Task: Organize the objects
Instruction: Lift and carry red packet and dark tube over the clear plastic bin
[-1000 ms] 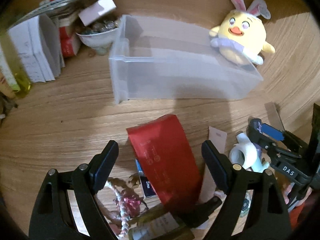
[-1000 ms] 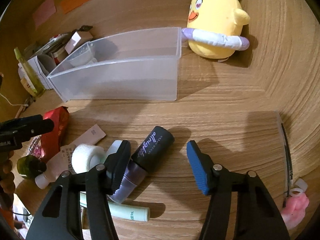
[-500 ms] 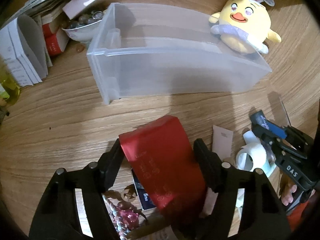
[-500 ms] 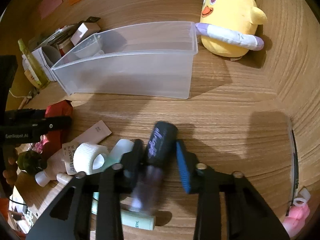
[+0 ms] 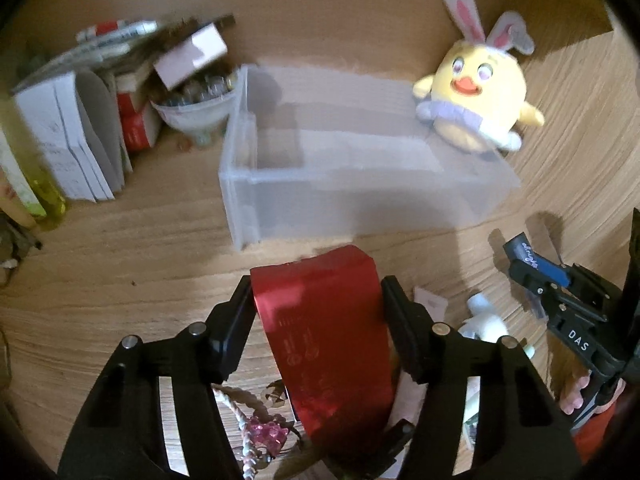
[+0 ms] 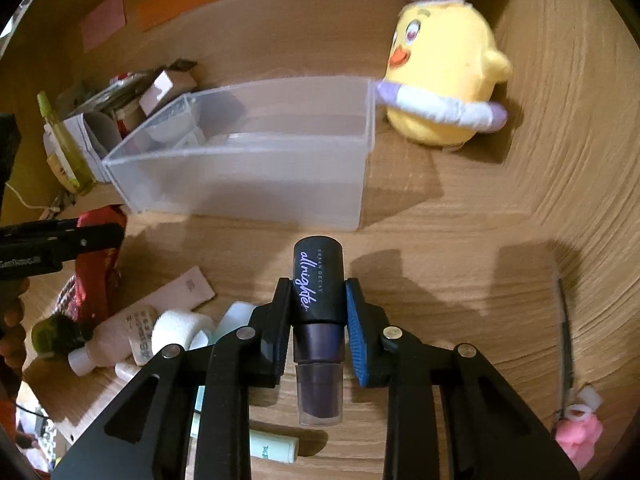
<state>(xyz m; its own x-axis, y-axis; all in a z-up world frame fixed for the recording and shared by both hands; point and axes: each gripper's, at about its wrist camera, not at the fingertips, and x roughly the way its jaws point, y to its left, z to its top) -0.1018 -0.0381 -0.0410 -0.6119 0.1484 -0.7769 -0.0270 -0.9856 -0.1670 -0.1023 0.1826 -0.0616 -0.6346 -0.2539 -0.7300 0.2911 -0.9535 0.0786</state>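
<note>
The left gripper (image 5: pixel 316 304) jaws are closing on a shiny red foil packet (image 5: pixel 324 332) between them; the right gripper (image 6: pixel 316 312) jaws clamp a dark purple black-capped bottle (image 6: pixel 319 320), both short of the clear plastic bin (image 6: pixel 248 176) on the wooden desk (image 6: pixel 460 248).

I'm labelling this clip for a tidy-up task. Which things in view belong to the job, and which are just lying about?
In the job:
- red packet, left gripper closing on it
- purple spray bottle, gripped by right gripper
- clear plastic bin

Lying about:
- yellow chick plush
- bowl of small bits
- folded papers
</note>
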